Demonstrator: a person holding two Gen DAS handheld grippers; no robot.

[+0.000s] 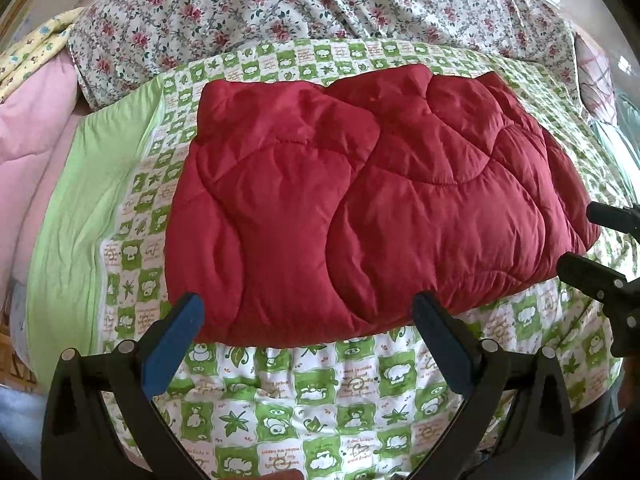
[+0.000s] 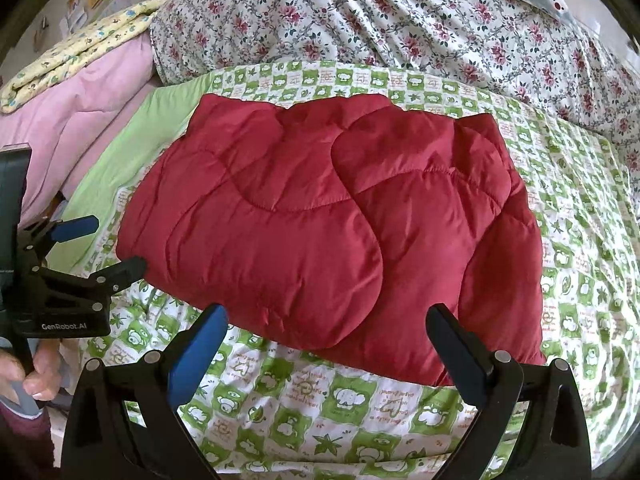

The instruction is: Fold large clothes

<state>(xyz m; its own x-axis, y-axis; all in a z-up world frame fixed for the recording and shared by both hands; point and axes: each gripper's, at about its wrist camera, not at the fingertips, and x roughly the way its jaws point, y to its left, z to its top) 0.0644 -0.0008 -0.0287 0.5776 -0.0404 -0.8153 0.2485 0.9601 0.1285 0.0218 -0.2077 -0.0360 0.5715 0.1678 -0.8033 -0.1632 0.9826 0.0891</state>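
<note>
Bed covered by a green-and-white cartoon-print sheet (image 1: 340,396), with a rose-patterned floral quilt (image 1: 320,4) bunched along the far side and a pink blanket (image 1: 28,128) heaped at the far left, a yellow printed cloth (image 2: 80,44) lying on top of it; red quilted padded garment (image 1: 360,200) lying flat on the print sheet in the middle of the bed, already doubled into a thick, roughly rectangular bundle, near edge turned toward both cameras, stitched curved seams showing on top; left gripper (image 1: 306,332) hovering just off that near edge, jaws spread wide and empty, blue pad on one inner face; right gripper (image 2: 328,344) likewise poised near the bundle's near right corner, jaws wide, nothing between them; neither touching the cloth, as far as visible. Judged as late in the folding: bundle compact, perhaps one further fold or only a tidy-up remaining. Next move probably calls for closing each pair of jaws on the near edge's full thickness, lifting evenly, and carrying it over to the far edge; puffy slippery filling likely to spring back or slide unless pinched deep.
</note>
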